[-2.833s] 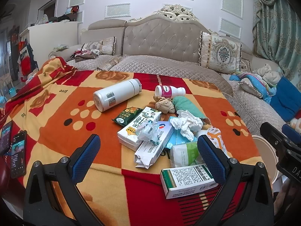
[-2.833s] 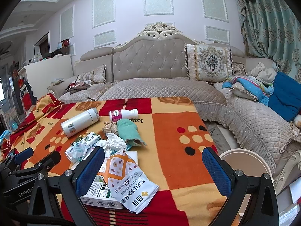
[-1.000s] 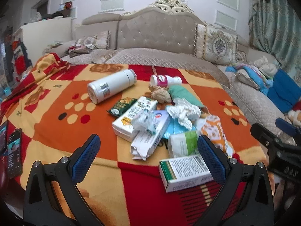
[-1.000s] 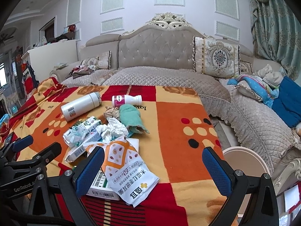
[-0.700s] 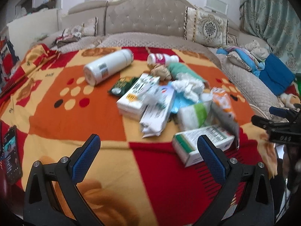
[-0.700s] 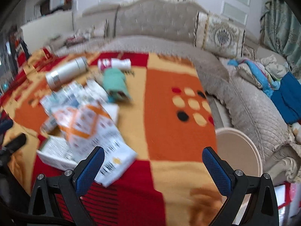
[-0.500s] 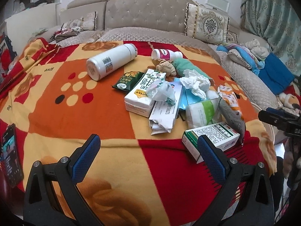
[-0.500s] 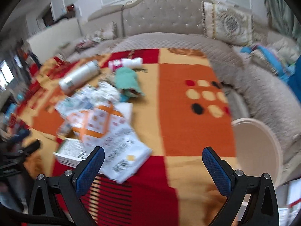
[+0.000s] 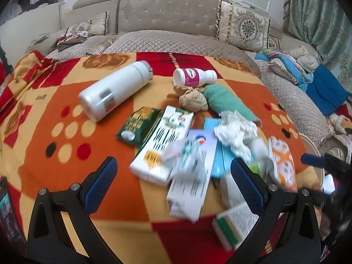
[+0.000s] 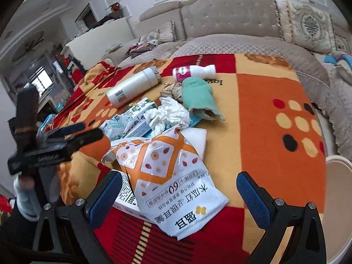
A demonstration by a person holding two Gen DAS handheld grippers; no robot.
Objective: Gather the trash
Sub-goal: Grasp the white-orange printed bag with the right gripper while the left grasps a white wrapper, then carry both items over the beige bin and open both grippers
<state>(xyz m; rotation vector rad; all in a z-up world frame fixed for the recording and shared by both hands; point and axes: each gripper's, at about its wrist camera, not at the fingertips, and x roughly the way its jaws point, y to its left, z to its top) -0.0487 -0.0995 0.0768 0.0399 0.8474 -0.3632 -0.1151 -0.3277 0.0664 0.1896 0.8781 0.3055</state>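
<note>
— Trash pile (image 9: pixel 187 145)? Heaped mid-blanket (image 9: pixel 66 154), toward near edge; snack bag (image 10: pixel 173 176) lying between right gripper (image 10: pixel 179 195) fingers.
— Jaws? Both spread wide, empty; left gripper (image 9: pixel 173 180) above cartons.

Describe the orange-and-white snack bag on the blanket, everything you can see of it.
The snack bag is a crinkled glossy pouch, orange lattice print above and a white panel with dark printed characters below. Its top edge is torn open and ragged. It lies flat on the patterned blanket, overlapping a white box and a white flat packet, just below the crumpled tissue. The right gripper has its jaws open on either side of the bag, not touching it.
</note>
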